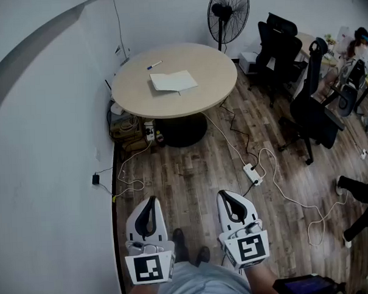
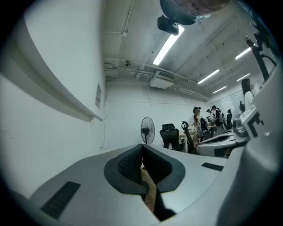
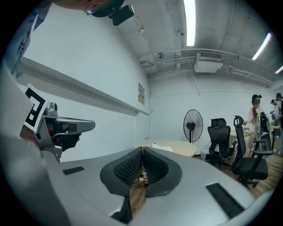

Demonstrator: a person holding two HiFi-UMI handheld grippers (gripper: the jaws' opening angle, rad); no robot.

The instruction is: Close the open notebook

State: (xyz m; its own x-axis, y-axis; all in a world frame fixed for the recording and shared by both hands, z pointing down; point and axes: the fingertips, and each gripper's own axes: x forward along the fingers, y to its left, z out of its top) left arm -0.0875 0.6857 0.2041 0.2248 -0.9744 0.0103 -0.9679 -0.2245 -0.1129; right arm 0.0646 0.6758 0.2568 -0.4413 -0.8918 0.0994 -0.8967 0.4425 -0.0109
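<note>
L gripper (image 1: 151,201) & R gripper (image 1: 226,195): jaws closed, nothing between them, both held low by my legs. White paper notebook (image 1: 173,81) lies open, flat on the round beige table (image 1: 199,58), well apart from both.

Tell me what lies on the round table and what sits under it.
On the round table lie a white notebook and a pen. Under it show a dark pedestal base and tangled cables; the tabletop covers the rest.
</note>
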